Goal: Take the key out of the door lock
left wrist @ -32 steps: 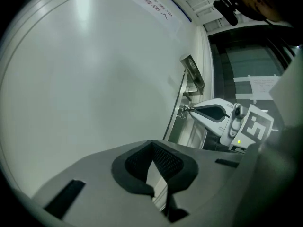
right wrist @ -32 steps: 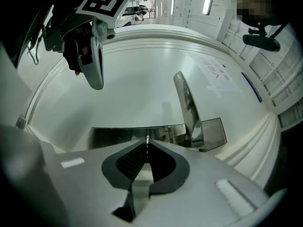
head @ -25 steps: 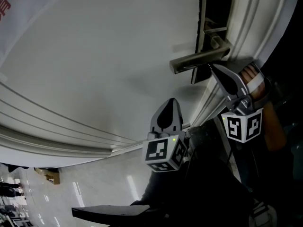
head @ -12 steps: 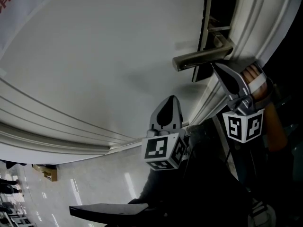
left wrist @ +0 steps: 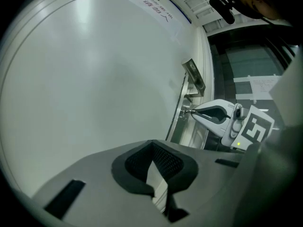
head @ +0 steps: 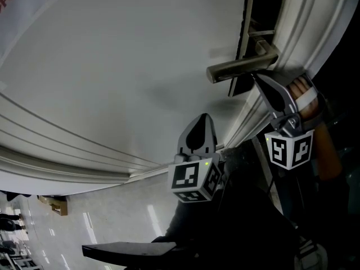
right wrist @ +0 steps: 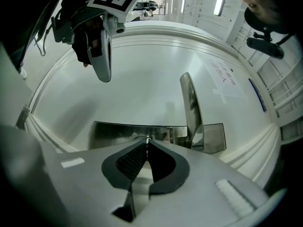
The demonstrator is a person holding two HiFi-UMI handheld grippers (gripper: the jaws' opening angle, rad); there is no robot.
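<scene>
Little has changed over the last second. Your right gripper [right wrist: 147, 143] stays at the lock plate [right wrist: 113, 134] under the handle [right wrist: 191, 103], jaws pinched on the key [right wrist: 147, 138]. The key looks still seated, so the pull hasn't begun. Your left gripper [left wrist: 152, 146] is closed, empty, and held back from the door.

Dim, flat light, fisheye-warped edges

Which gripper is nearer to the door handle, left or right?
Right. The right gripper has its tips at the lock plate just under the door handle; the left gripper hangs apart, lower, before the door.
</scene>
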